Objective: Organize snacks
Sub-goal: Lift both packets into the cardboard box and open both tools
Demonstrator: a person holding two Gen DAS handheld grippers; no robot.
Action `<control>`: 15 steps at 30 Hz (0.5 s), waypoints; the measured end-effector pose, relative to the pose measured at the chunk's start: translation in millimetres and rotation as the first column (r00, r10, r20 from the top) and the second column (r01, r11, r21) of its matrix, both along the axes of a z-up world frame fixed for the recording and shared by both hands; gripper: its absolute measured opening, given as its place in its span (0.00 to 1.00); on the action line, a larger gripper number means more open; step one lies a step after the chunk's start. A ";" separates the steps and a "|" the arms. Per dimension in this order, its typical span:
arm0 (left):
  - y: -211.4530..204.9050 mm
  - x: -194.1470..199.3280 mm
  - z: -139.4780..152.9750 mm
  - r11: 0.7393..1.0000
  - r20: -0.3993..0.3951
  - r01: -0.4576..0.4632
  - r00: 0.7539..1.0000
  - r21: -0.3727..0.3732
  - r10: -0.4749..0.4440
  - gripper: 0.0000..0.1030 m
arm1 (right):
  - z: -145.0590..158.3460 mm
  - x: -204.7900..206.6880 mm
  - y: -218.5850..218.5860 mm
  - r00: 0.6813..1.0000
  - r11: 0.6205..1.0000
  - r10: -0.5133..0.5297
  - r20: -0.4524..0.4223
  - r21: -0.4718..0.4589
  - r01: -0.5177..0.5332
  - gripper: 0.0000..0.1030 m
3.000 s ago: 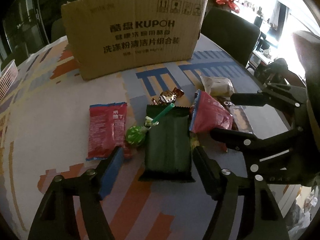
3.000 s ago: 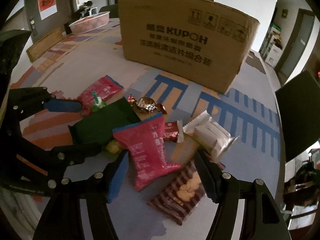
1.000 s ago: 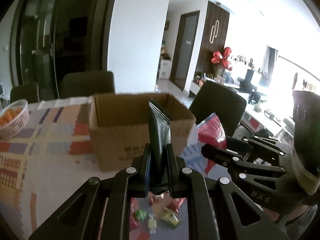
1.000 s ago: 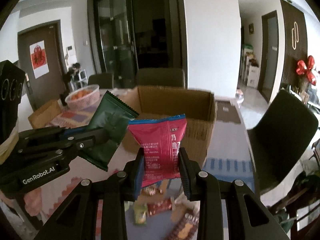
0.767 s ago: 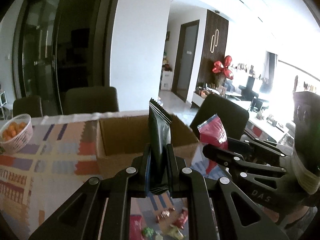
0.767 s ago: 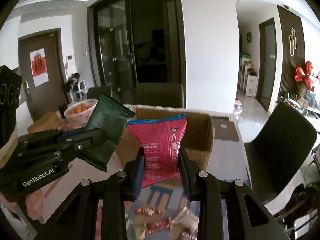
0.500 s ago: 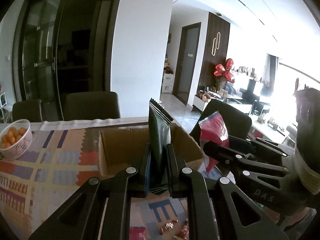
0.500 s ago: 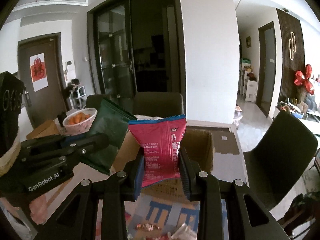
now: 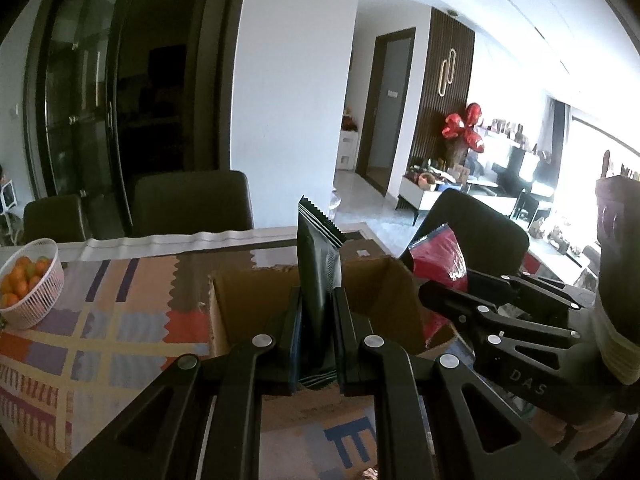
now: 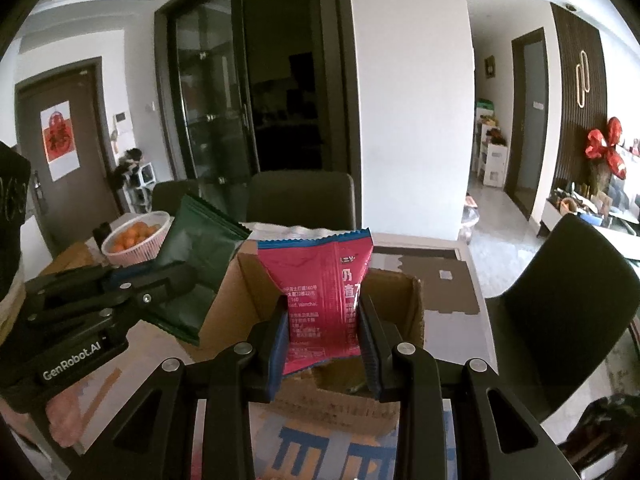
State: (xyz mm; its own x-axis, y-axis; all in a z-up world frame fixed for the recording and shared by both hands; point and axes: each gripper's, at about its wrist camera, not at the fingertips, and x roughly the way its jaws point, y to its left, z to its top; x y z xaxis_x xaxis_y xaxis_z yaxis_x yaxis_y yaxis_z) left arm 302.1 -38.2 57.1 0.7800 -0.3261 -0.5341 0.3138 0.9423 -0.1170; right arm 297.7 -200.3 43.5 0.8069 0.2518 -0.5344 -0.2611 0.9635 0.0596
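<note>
Right now you are holding the green packet (image 9: 318, 276) tight in your left gripper (image 9: 316, 344) and the pink packet (image 10: 320, 300) tight in your right gripper (image 10: 323, 344), both standing up over the open cardboard box (image 10: 404, 300) just below.

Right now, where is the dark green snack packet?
The dark green snack packet stands upright, clamped in the left gripper, raised in front of the open cardboard box, left of the red snack packet in the right gripper.
</note>
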 end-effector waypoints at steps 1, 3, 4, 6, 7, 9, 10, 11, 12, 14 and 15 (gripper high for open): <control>-1.0 1.7 -1.3 1.000 -0.006 0.000 1.000 0.002 0.000 0.14 | -1.9 4.7 1.4 1.000 1.000 -0.002 -0.009 -0.002 0.002 0.32; -1.2 9.0 -6.5 1.000 -0.022 -0.002 1.000 0.006 0.002 0.14 | -7.4 13.4 2.9 1.000 1.000 -0.002 -0.024 -0.008 0.002 0.32; -1.1 12.6 -8.0 1.000 -0.028 -0.005 1.000 0.009 0.005 0.15 | -8.7 15.8 3.8 1.000 1.000 -0.004 -0.028 -0.011 0.004 0.32; -1.9 18.1 -12.0 0.999 -0.035 -0.025 0.999 0.029 0.026 0.22 | -14.1 24.0 6.3 0.999 1.000 -0.011 -0.048 -0.016 0.010 0.32; -1.5 18.9 -13.1 0.998 -0.035 -0.043 0.998 0.044 0.044 0.43 | -16.4 25.8 4.9 0.998 1.000 -0.017 -0.054 -0.018 0.016 0.35; 2.1 14.8 -12.1 0.995 -0.009 -0.082 0.997 0.060 0.083 0.58 | -19.7 30.1 3.1 0.995 0.997 -0.064 -0.072 -0.037 0.062 0.53; 3.4 11.2 -11.1 0.993 0.008 -0.092 0.996 0.072 0.092 0.58 | -19.6 26.7 1.2 0.995 0.996 -0.080 -0.067 -0.036 0.078 0.58; 4.4 7.5 -10.2 0.990 0.021 -0.103 0.995 0.091 0.101 0.59 | -19.0 23.3 -1.4 0.994 0.995 -0.091 -0.059 -0.033 0.090 0.58; 5.5 5.2 -9.6 0.989 0.027 -0.111 0.994 0.102 0.109 0.59 | -18.9 18.6 -2.9 0.994 0.995 -0.091 -0.053 -0.036 0.089 0.58; 7.7 -3.5 -7.3 0.986 0.036 -0.122 0.992 0.117 0.118 0.62 | -17.6 10.1 -3.0 0.994 0.994 -0.098 -0.042 -0.045 0.096 0.58; 8.0 -11.6 -5.4 0.985 0.048 -0.125 0.992 0.122 0.120 0.63 | -16.4 4.1 -2.7 0.994 0.994 -0.101 -0.032 -0.050 0.099 0.58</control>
